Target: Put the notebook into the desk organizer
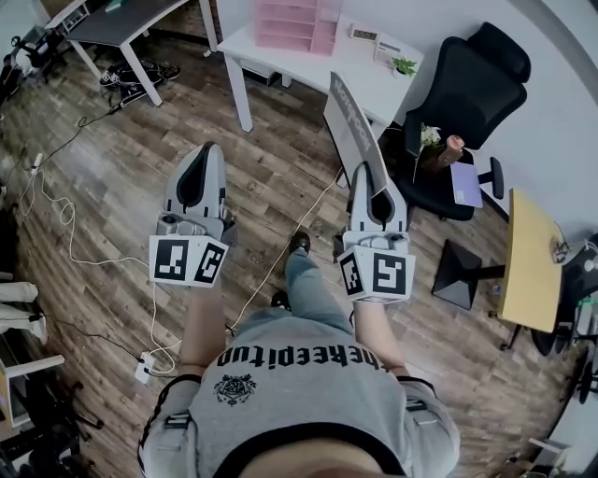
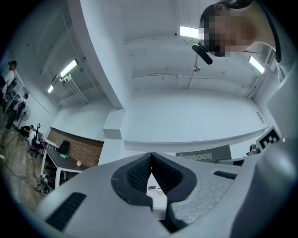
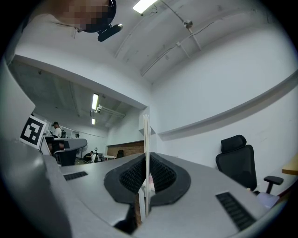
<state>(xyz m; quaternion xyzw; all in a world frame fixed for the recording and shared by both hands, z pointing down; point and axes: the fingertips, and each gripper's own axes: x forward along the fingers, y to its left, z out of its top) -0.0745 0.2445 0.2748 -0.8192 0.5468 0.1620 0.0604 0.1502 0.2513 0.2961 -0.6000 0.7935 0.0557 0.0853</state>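
A thin grey notebook [image 1: 348,119] with white lettering stands on edge in my right gripper [image 1: 366,170], which is shut on its lower end. In the right gripper view the notebook [image 3: 145,139] shows edge-on between the dark pads [image 3: 163,174]. The notebook [image 2: 205,155] also shows in the left gripper view, at the right. My left gripper [image 1: 207,149] is held out beside it over the wooden floor, its jaws together with nothing between them [image 2: 150,158]. A pink desk organizer [image 1: 294,23] stands on the white desk [image 1: 364,79] ahead.
A black office chair [image 1: 467,103] with a bouquet and a purple sheet on its seat stands to the right of the desk. A small yellow table [image 1: 528,261] is further right. A grey desk [image 1: 121,23] stands at the far left. Cables [image 1: 56,215] trail across the floor.
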